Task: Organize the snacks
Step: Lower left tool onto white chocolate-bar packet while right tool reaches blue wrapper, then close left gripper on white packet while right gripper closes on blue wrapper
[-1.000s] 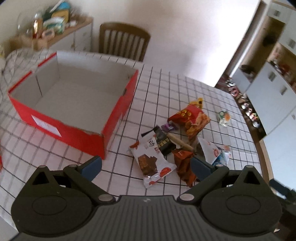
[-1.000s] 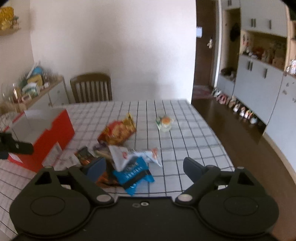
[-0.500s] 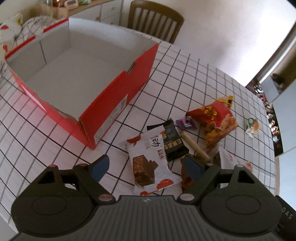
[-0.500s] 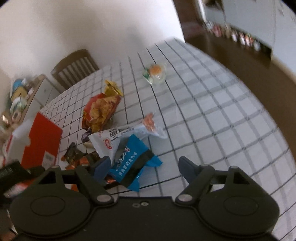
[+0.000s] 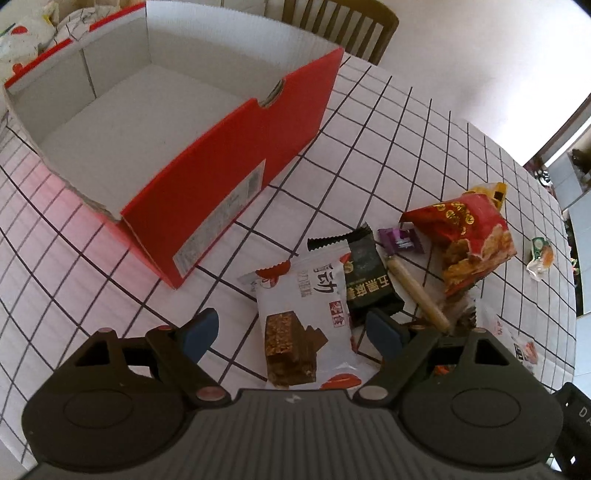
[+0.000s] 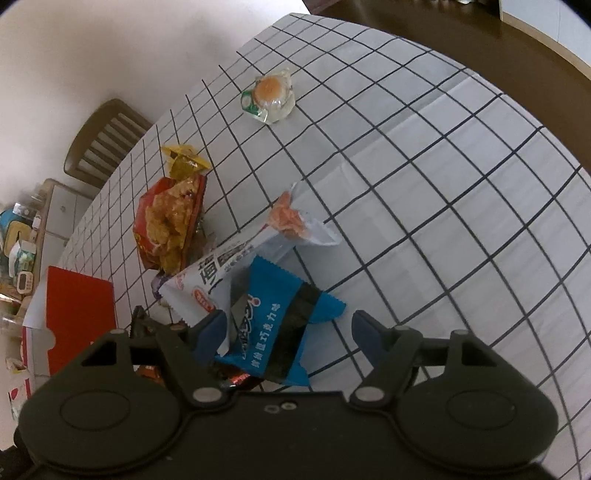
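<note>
A pile of snacks lies on the checked tablecloth. My left gripper [image 5: 291,332] is open, low over a white chocolate-wafer packet [image 5: 306,314] that lies between its fingers. Beside it lie a black packet [image 5: 365,280], a purple candy [image 5: 400,240], a beige stick [image 5: 417,291] and a red chip bag [image 5: 469,240]. The empty red box [image 5: 229,177] stands to the left. My right gripper [image 6: 288,332] is open, low over a blue packet [image 6: 280,325]; a white packet [image 6: 236,266] and the red chip bag [image 6: 170,221] lie behind it.
A clear-wrapped round pastry [image 6: 269,96] lies alone at the far side of the table. A wooden chair [image 5: 340,26] stands behind the table. A cluttered sideboard [image 6: 18,251] stands at the left. The table's right edge [image 6: 517,66] drops to a dark floor.
Both grippers have come down and forward toward the snack pile. The left now straddles the wafer packet, the right the blue packet. Both stay open.
</note>
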The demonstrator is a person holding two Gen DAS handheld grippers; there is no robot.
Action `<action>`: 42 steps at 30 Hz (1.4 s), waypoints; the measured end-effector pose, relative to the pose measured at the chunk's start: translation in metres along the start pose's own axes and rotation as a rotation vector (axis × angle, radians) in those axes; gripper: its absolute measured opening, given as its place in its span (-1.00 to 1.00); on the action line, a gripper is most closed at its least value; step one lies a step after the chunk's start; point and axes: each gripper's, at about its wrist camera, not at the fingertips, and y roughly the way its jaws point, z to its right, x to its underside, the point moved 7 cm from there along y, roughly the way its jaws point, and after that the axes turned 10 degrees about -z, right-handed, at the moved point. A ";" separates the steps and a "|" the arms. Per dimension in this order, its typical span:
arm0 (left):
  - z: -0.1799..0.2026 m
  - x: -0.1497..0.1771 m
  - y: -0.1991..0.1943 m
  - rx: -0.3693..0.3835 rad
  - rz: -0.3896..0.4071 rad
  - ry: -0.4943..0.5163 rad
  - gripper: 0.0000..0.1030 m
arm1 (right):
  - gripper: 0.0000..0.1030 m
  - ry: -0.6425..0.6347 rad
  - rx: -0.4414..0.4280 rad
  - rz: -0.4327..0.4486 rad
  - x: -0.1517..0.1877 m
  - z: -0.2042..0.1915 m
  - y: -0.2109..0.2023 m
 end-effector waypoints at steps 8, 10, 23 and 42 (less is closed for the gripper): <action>-0.004 0.005 0.024 0.011 -0.049 -0.012 0.35 | 0.18 0.002 -0.023 -0.026 0.002 -0.003 0.010; -0.004 0.005 0.025 0.020 -0.048 -0.014 0.31 | 0.09 0.018 -0.025 -0.032 0.002 0.000 0.013; -0.011 0.012 0.016 0.037 -0.070 -0.004 -0.02 | -0.26 0.011 -0.035 -0.006 0.006 0.005 0.001; -0.028 0.039 -0.041 0.078 -0.059 0.095 -0.03 | -0.28 -0.247 -0.020 -0.009 0.034 -0.009 -0.049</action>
